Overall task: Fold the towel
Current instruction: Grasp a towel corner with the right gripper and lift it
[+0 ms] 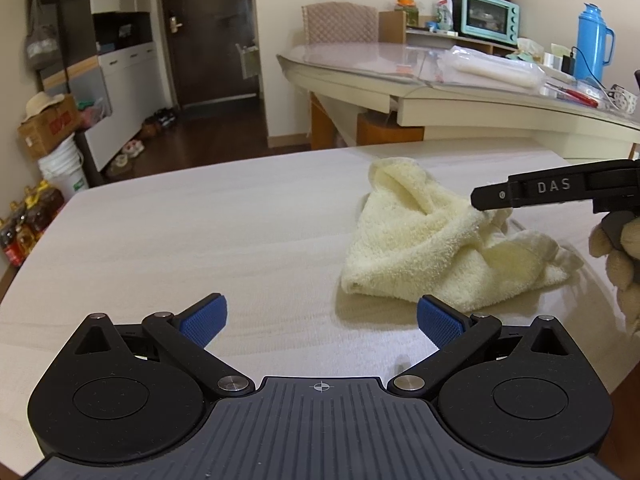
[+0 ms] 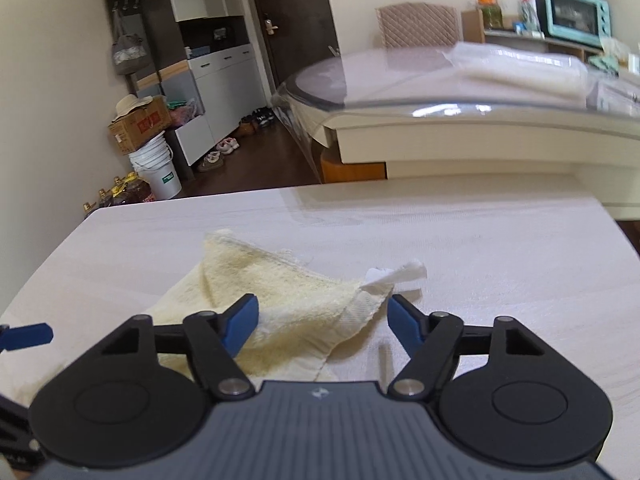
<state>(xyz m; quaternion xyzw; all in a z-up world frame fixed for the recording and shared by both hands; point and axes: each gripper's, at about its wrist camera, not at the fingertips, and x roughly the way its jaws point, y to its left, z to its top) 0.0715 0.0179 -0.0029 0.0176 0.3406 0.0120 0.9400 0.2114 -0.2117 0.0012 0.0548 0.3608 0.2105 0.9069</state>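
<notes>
Over pale surface [image 1: 200,220]: left hand-held gripper [image 1: 322,322] hovering with blue pads [image 1: 204,320] spread wide, gripping nothing, sitting just short of crumpled cream towel [image 1: 432,240]. Right hand-held gripper [image 2: 322,326] also gaping wide, straddling towel's near hemmed corner [image 2: 360,312], not pinching it. Towel lying bunched on surface, white tag [image 2: 396,274] sticking out beyond corner.

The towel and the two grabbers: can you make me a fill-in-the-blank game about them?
1. The towel is pale ____ in colour.
2. The towel lies ____, not folded flat, on the table.
3. The left gripper has its jaws ____, with nothing between them.
4. The right gripper has a ____ of the towel between its open jaws.

Missing words: yellow; crumpled; open; corner
</notes>
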